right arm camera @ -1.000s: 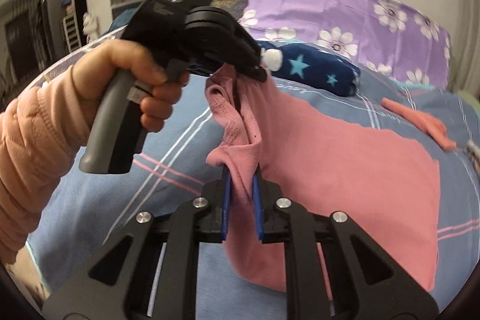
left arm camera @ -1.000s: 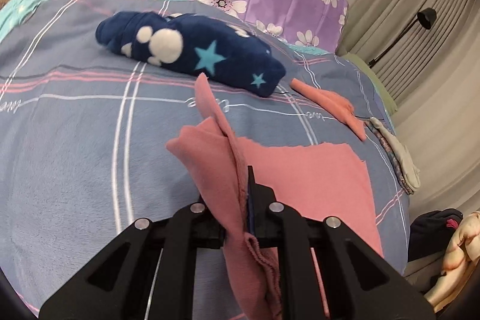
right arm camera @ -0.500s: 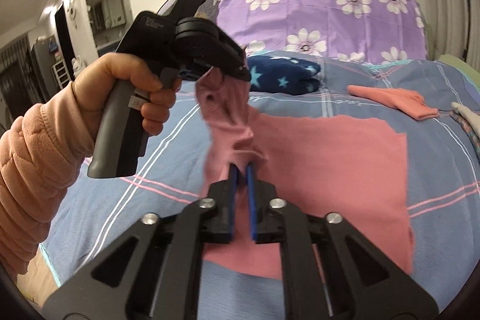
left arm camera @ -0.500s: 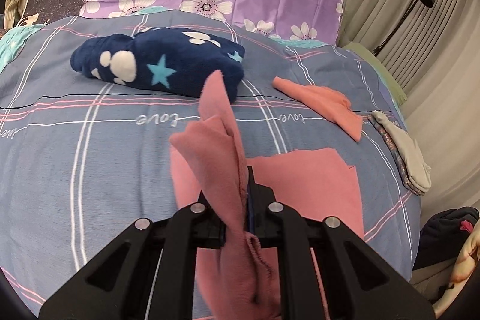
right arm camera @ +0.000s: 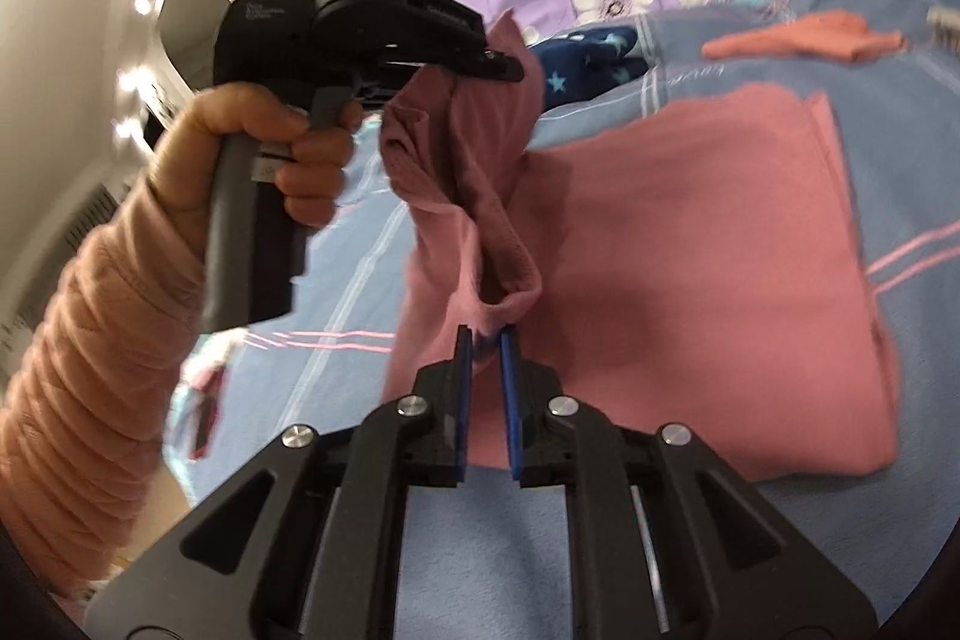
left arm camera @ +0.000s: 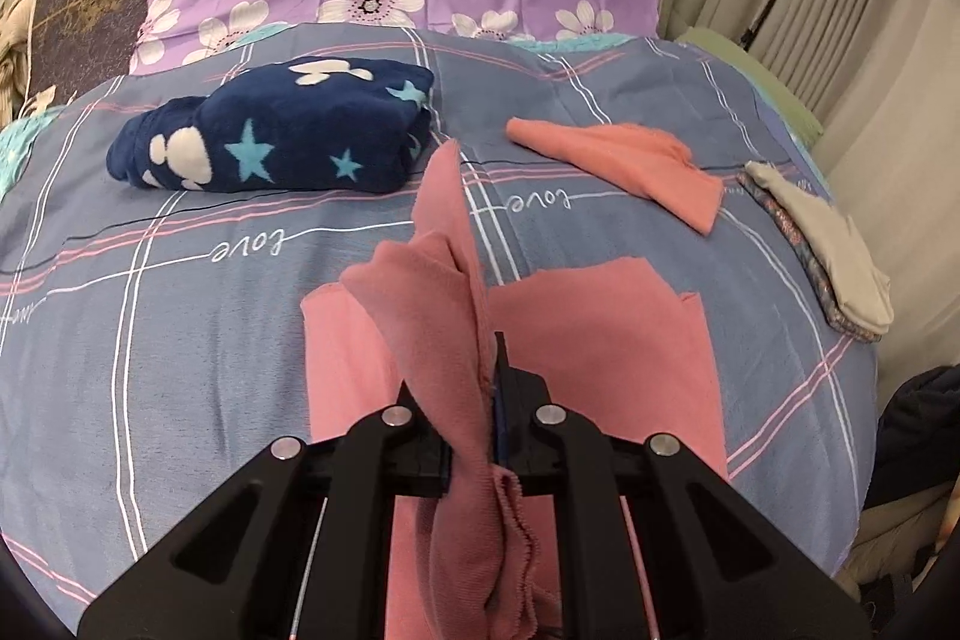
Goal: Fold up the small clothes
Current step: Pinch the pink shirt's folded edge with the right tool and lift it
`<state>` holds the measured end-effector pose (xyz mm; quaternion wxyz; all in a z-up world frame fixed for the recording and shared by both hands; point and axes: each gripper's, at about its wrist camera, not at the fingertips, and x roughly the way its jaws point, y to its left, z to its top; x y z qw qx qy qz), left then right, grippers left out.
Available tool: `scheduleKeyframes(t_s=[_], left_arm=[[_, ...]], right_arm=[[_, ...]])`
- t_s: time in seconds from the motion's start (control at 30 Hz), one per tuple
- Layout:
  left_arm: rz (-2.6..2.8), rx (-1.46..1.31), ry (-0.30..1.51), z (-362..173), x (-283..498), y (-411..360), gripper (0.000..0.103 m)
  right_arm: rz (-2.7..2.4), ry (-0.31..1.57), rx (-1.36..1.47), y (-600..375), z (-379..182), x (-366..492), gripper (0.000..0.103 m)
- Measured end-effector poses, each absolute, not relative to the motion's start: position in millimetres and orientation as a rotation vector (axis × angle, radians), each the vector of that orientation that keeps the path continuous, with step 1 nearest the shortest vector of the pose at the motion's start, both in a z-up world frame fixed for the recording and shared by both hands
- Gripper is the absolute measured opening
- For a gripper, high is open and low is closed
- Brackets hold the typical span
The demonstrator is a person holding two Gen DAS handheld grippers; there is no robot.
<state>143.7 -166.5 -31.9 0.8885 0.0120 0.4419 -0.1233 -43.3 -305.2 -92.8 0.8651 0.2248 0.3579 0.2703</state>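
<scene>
Left gripper [left arm camera: 489,388] still pinches the pink garment [right arm camera: 690,250] edge while the right gripper [right arm camera: 486,340], clamped half a second ago, is opening, cloth maybe still touching, bedspread [left arm camera: 180,340] free leftward.

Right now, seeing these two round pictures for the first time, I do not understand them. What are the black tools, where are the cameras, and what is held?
A person holds a black two-finger gripper in each hand; each carries a camera looking along its fingers. The left gripper is shut on a pink knit garment lying partly on the blue checked bedspread. The right gripper is opening, the garment's edge between its blue pads. Its camera also shows the person's left hand. A navy star-patterned fleece bundle and an orange cloth lie behind.
</scene>
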Motion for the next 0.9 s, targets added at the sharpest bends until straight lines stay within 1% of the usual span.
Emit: scheduleKeyframes(t_s=[0.03,0.07,0.2,0.3,0.33,0.37,0.4,0.43,0.53,0.63,0.77,0.9], left_arm=[[-0.256,0.034,0.92,-32.7,143.5,-168.9,0.009],[-0.255,0.041,0.922,-33.1,143.7,-172.7,0.009],[-0.256,0.046,0.929,-35.5,143.9,-178.0,0.009],[-0.258,0.05,0.929,-35.7,142.7,-179.1,0.01],[-0.258,0.052,0.929,-35.3,142.6,-178.8,0.009],[-0.259,0.053,0.929,-35.0,142.3,-177.8,0.009],[-0.259,0.052,0.929,-34.8,142.4,-177.2,0.009],[-0.258,0.05,0.928,-35.0,142.3,-177.7,0.009],[-0.269,0.035,0.916,-31.2,141.5,-179.6,0.009],[-0.304,0.041,0.908,-26.9,141.0,-196.1,0.009],[-0.348,0.122,0.9,-28.6,141.7,-239.6,0.009],[-0.37,0.196,0.916,-43.6,147.2,-289.0,0.009]], right_arm=[[0.577,0.756,0.493,-306.9,-94.6,-42.4,0.053],[0.584,0.762,0.506,-307.2,-96.1,-41.6,0.058],[0.581,0.824,0.51,-297.2,-108.0,-25.3,0.058],[0.57,0.869,0.594,-296.1,-120.5,-10.0,0.058],[0.574,0.884,0.653,-298.5,-126.2,-4.0,0.051],[0.582,0.89,0.688,-300.2,-128.5,-1.0,0.025],[0.599,0.893,0.709,-301.9,-128.0,1.0,0.01],[0.586,0.878,0.71,-304.3,-124.7,-2.0,0.005],[0.517,0.796,0.634,-313.2,-105.2,-18.7,0.004],[0.481,0.76,0.579,-318.8,-91.1,-33.2,0.004],[0.395,0.733,0.542,-334.3,-87.4,-47.5,0.004],[0.321,0.718,0.568,-358.8,-93.9,-58.9,0.004]])
